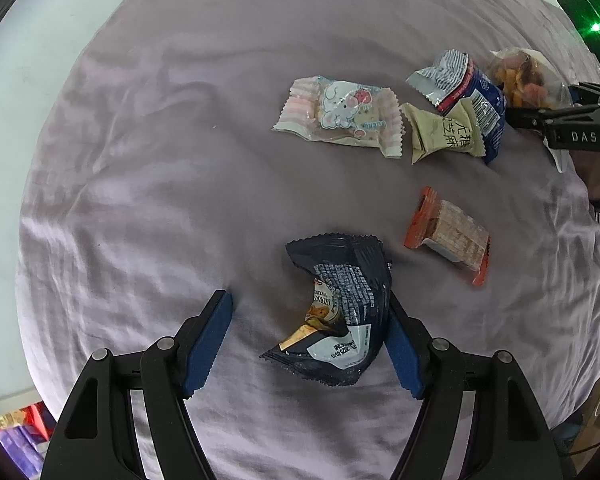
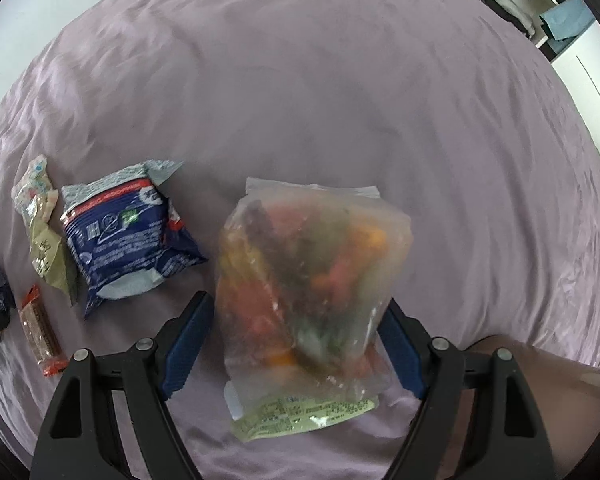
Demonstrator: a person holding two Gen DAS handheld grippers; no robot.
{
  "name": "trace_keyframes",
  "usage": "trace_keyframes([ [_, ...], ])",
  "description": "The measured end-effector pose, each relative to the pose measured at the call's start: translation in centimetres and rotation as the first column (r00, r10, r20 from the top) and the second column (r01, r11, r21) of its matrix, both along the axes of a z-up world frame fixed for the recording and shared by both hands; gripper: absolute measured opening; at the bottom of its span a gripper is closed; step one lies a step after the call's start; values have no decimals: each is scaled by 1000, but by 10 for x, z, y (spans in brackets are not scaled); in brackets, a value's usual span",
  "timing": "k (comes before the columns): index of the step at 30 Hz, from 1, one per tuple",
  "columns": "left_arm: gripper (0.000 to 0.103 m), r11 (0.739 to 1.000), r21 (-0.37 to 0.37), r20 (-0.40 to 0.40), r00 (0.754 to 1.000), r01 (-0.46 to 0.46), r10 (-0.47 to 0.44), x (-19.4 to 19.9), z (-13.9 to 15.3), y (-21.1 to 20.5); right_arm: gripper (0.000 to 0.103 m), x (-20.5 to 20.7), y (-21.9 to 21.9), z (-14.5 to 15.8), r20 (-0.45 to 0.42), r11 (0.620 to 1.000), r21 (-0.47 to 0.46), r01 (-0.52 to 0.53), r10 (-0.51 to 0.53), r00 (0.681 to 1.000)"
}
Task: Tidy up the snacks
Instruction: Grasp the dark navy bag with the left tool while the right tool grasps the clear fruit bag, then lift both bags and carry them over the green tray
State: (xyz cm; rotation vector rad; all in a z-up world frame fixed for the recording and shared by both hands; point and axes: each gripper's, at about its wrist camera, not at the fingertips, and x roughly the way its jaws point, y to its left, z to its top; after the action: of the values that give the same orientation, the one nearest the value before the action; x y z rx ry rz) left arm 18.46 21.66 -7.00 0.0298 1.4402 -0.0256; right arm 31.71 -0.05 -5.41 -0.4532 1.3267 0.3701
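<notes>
Lilac, creased cloth (image 1: 148,168) is spread under everything, and the snacks are scattered over it. In the left wrist view the left hand-held gripper (image 1: 308,332) is seen spread wide, with a dark cookie packet (image 1: 340,312) lying between its blue pads (image 1: 208,340); the packet leans against the right-side pad, while the other pad is well apart from it, so nothing is gripped. Beyond it an orange-ended wafer pack (image 1: 452,236) is laid on the cloth. Farther off, a pink-and-white elephant-print packet (image 1: 340,112) is just beside a beige packet (image 1: 444,132), which overlaps a blue-and-silver bag (image 1: 472,96).

In the right wrist view the right hand-held gripper (image 2: 300,340) is likewise seen released, its fingers spread to either side of a clear bag of mixed coloured pieces (image 2: 308,292). The bag is blurred; contact with the left-side pad (image 2: 188,344) cannot be told, and the right-side pad is partly hidden behind the bag. The blue-and-silver bag (image 2: 128,236) is seen to its left, near but apart from it.
</notes>
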Motion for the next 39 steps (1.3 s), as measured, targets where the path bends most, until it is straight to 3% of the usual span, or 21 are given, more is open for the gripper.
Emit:
trace_keyframes([
  [3, 69, 1000, 13, -4, 1000, 3, -3, 1, -8, -8, 99, 5, 0, -3, -8, 1000, -8, 7, -8, 1000],
  [5, 69, 1000, 19, -5, 1000, 0, 0, -2, -16, -17, 93, 7, 0, -3, -9, 1000, -8, 22, -23, 1000],
  [7, 69, 1000, 26, -7, 1000, -1, 1, -4, -17, -21, 78, 8, -1, -4, -9, 999, -11, 32, -32, 999],
  [10, 68, 999, 37, -6, 1000, -3, 3, -3, -20, -27, 74, 10, -2, -2, -13, 999, -17, 32, -32, 999],
  [24, 46, 995, 100, 17, 1000, 13, -14, -10, -24, -47, 67, 8, 1, 6, -24, 999, -27, 37, -38, 999],
  [39, 31, 994, 110, 46, 999, 20, -25, -18, -3, -39, 65, -6, -13, 37, 56, 990, 31, 135, -137, 989],
])
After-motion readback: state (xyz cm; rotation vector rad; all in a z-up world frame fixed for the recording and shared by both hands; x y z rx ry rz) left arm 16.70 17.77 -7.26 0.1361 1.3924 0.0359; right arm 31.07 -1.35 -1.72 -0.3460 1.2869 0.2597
